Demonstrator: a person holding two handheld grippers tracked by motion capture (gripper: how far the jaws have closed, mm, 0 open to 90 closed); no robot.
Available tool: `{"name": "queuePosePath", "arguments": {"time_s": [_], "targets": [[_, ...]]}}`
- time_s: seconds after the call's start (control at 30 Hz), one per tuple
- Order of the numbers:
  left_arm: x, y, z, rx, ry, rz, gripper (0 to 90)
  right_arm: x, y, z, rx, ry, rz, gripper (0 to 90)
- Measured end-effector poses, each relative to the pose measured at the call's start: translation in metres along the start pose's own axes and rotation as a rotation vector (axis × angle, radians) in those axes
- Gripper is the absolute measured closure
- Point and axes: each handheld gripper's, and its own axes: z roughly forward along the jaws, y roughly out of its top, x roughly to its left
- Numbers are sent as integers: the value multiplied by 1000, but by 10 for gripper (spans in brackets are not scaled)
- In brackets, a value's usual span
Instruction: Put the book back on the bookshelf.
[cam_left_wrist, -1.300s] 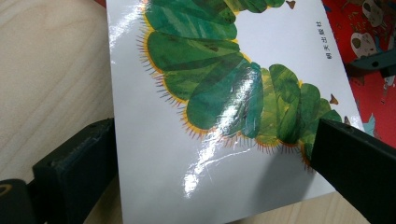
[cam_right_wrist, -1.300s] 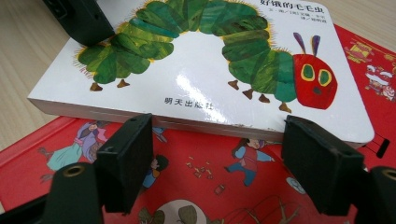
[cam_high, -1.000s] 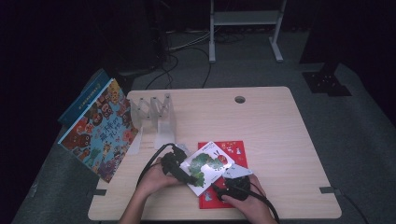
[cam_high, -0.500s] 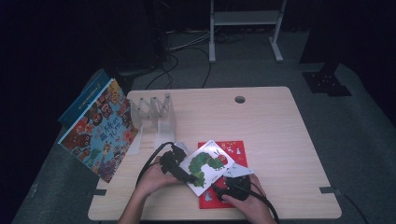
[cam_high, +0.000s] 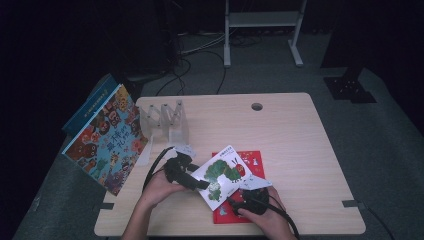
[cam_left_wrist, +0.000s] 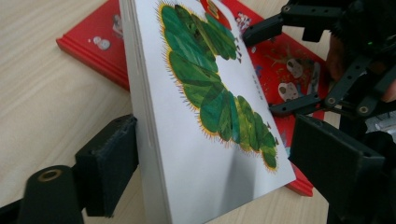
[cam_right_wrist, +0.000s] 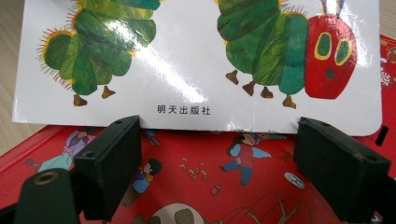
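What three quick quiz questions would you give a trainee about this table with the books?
1. True or false: the white caterpillar book rests partly on the red book.
2. Which thing sits between the jaws of the left tongs? A) the white caterpillar book B) the red book C) the clear rack
3. Fill in: the caterpillar's head is coloured ___.

Key: 1 true. 2 A; those jaws have just been closing around it. 3 red.
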Motion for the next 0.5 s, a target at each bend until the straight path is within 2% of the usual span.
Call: {"name": "queuePosePath", "arguments": {"time_s": [0.1, 0.27, 0.5], "targets": [[-2, 1, -4, -8, 4, 25, 206, 0, 0, 0, -1, 0, 1, 143], [-5, 2, -13, -45, -21, 36, 313, 0, 0, 0, -3, 0, -1, 143], [-10, 5, -18, -70, -47, 57, 386, 0, 0, 0, 0, 1, 5, 144]]}}
